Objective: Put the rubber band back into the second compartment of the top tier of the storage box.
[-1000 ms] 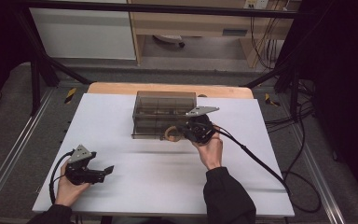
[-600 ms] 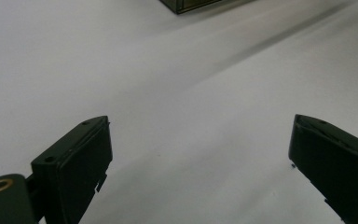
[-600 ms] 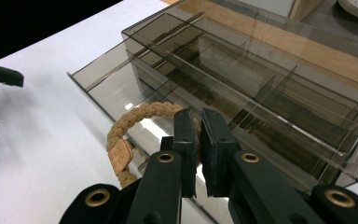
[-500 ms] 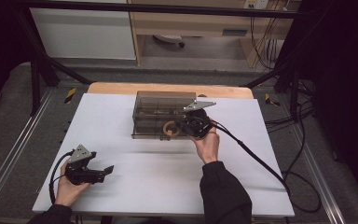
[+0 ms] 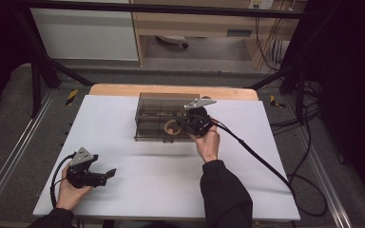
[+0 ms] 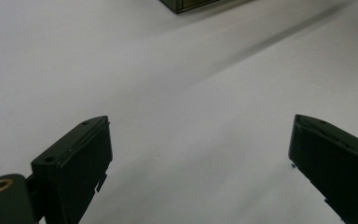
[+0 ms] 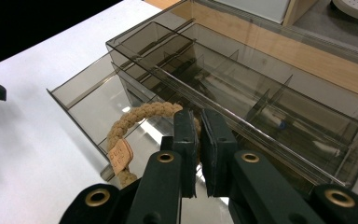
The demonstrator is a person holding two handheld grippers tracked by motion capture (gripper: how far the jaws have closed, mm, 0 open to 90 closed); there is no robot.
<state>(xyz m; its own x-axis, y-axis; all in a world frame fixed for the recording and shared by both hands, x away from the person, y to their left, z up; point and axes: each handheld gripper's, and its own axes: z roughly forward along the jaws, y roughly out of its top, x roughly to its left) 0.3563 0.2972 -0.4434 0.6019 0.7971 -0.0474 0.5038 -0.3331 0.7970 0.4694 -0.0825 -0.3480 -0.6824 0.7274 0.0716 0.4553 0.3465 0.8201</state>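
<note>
A smoky see-through organizer box (image 5: 152, 102) with several divided compartments stands at the table's far middle, its lower drawer (image 7: 81, 100) pulled out. My right gripper (image 5: 186, 125) hovers over the box's near right part, shut on a tan braided ring (image 5: 170, 127) with a small tag. In the right gripper view the ring (image 7: 135, 116) hangs left of the closed jaws (image 7: 198, 128), above the drawer. My left gripper (image 5: 108, 174) rests at the table's front left, open with nothing between its fingers (image 6: 81, 149).
The white table top (image 5: 171, 180) spreads wide between the two hands. A wooden strip (image 5: 119, 90) runs along the far edge behind the box. The right gripper's cable (image 5: 256, 156) trails off the right side. A corner of the box (image 6: 186, 4) lies far ahead of the left jaws.
The right hand has carried the ring a little farther away and to the left over the box. The left hand has stayed put.
</note>
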